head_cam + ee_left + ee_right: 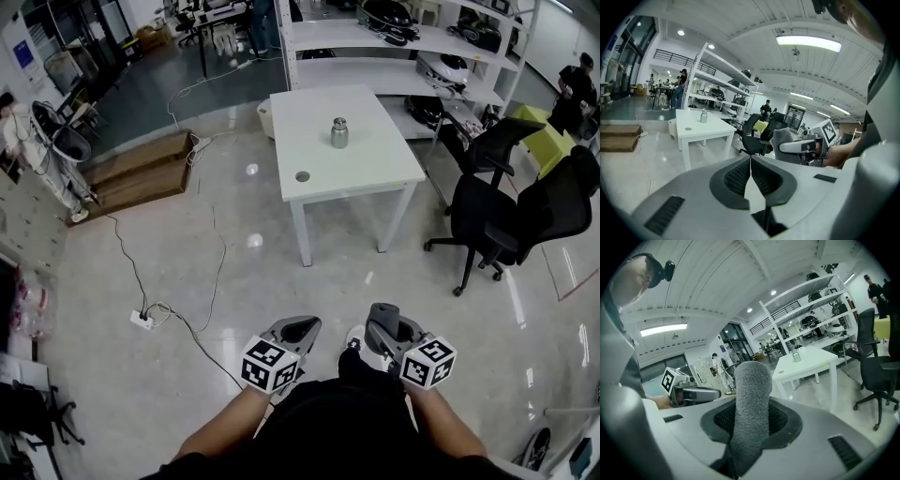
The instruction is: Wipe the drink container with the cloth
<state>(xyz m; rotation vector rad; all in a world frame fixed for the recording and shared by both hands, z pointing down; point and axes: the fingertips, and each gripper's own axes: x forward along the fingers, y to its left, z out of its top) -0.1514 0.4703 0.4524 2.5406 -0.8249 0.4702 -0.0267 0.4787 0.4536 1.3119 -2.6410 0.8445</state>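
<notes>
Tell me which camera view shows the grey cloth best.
The right gripper view: the cloth fills its middle, upright, clamped in the right gripper. The left gripper view shows it small, as a grey lump on that gripper. In the head view it is hard to tell from the gripper.

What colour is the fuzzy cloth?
Grey. The cloth shows best in the right gripper view.

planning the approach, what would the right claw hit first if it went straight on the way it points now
Nothing near, it seems: the right claw, shut on the cloth, faces open floor. The white table with the bottle sits right of that line, though the cloth hides dead centre.
</notes>
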